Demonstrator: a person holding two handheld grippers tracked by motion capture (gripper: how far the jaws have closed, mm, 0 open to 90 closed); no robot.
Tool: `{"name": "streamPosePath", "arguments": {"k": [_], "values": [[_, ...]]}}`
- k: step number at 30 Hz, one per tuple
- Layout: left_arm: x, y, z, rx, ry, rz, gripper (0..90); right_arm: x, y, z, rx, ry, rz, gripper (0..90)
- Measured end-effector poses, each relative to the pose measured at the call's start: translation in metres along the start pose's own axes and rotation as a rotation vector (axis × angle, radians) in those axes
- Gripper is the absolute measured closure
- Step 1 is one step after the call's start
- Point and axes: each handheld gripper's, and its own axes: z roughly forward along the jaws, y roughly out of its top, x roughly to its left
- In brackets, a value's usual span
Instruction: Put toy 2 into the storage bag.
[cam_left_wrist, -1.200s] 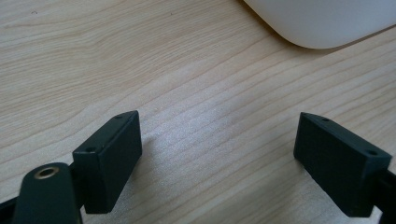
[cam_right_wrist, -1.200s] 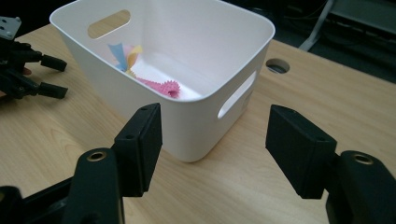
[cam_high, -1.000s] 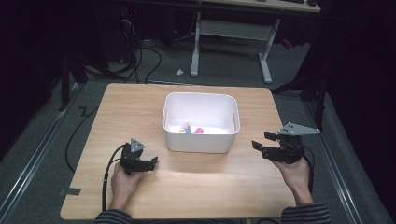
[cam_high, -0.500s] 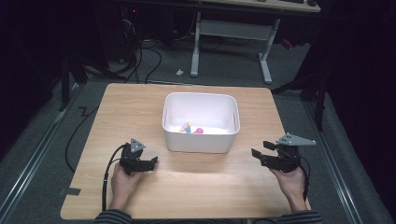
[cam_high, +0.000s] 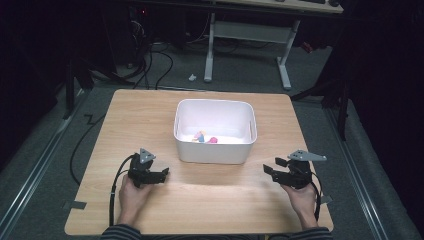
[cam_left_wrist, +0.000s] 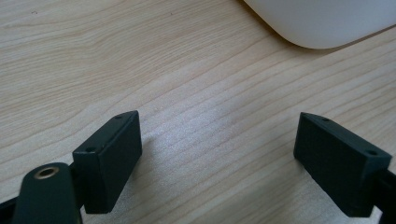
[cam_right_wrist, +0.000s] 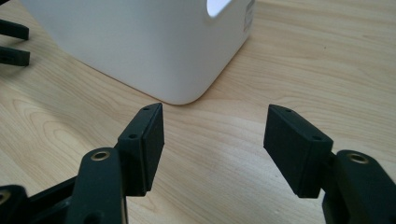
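Note:
A white plastic bin (cam_high: 212, 150) stands in the middle of the wooden table (cam_high: 145, 115). Small coloured items (cam_high: 204, 137) lie on its floor. My left gripper (cam_high: 164, 174) rests on the table in front of the bin's left corner, open, with bare wood between its fingers (cam_left_wrist: 112, 161). My right gripper (cam_high: 269, 170) is low over the table in front of the bin's right corner. Its jaws have just been closing a little, but they still stand apart with nothing between them (cam_right_wrist: 215, 140). The bin's rounded corner (cam_right_wrist: 177, 70) lies just beyond them.
The left gripper's black jaws (cam_right_wrist: 14, 42) peek in at the far left of the right gripper view. The table's front edge (cam_high: 200, 232) is near the person's sleeves. Cables and desk legs (cam_high: 285, 65) stand on the dark floor behind the table.
The right hand has sunk toward the tabletop with its gripper. The left hand has not moved.

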Motion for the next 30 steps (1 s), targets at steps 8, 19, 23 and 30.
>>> {"name": "streamPosePath", "arguments": {"k": [8,19,23,30], "values": [[0.0,0.0,0.0,0.0,0.0,0.0,15.4,-0.001,-0.01,0.016,0.014,0.01,0.016,39.1],[0.0,0.0,0.0,0.0,0.0,0.0,15.3,-0.001,-0.021,0.035,0.037,0.002,0.021,39.0],[0.0,0.0,0.0,0.0,0.0,0.001,15.4,-0.001,-0.023,0.038,0.039,-0.004,0.02,39.0],[0.0,0.0,0.0,0.0,0.0,0.0,15.4,-0.001,-0.026,0.045,0.038,-0.023,0.016,39.0]]}}
